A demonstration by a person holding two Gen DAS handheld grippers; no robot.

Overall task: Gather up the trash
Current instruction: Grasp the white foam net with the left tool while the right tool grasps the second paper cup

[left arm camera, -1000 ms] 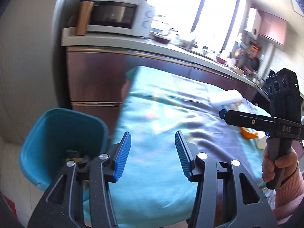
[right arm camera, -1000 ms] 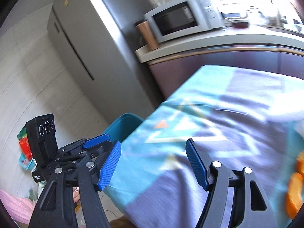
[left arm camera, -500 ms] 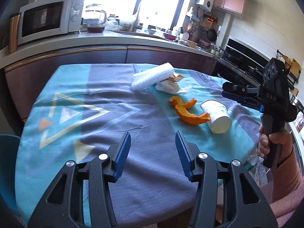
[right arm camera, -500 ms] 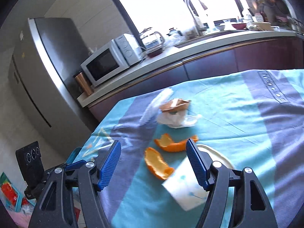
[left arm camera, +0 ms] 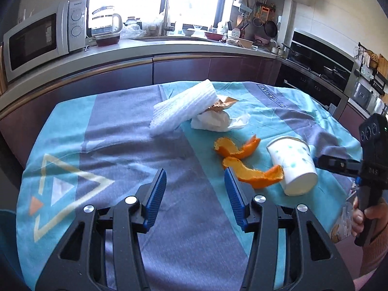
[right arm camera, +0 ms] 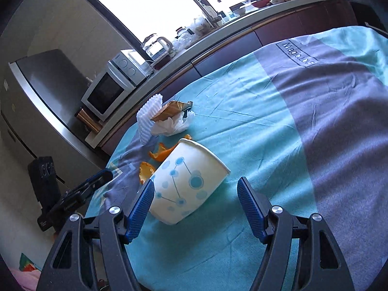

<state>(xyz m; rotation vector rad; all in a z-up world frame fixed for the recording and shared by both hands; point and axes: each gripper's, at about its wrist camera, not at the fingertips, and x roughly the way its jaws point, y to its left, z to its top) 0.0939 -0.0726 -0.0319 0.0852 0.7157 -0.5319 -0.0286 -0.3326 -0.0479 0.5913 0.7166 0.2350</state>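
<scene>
- Left wrist view: left gripper (left arm camera: 195, 184) spread wide, nothing between its jaws, over bare tablecloth (left arm camera: 116, 131).
- Paper cup (left arm camera: 292, 165) lies on its side on the cloth, right of the gripper, apart from it.
- Orange peel (left arm camera: 252, 173), two curled strips: one touches the cup's side and lies just beside the gripper's right finger; the other sits beyond it.
- Crumpled tissue (left arm camera: 213, 120) and white foam wrap (left arm camera: 183, 108) well beyond the cup, touching each other; a brown wrapper (left arm camera: 222, 103) rests on the tissue.
- Right wrist view: right gripper (right arm camera: 195, 200) spread, holding nothing. Cup (right arm camera: 186, 181) lies between its fingers, nearer the left one; contact there unclear.
- Judgement: cup is light, thin-walled, easily crushed and apt to roll. Grip gently across the mid-body, or pinch the rim.
- Peel: light, limp; take at its thickest curl.
</scene>
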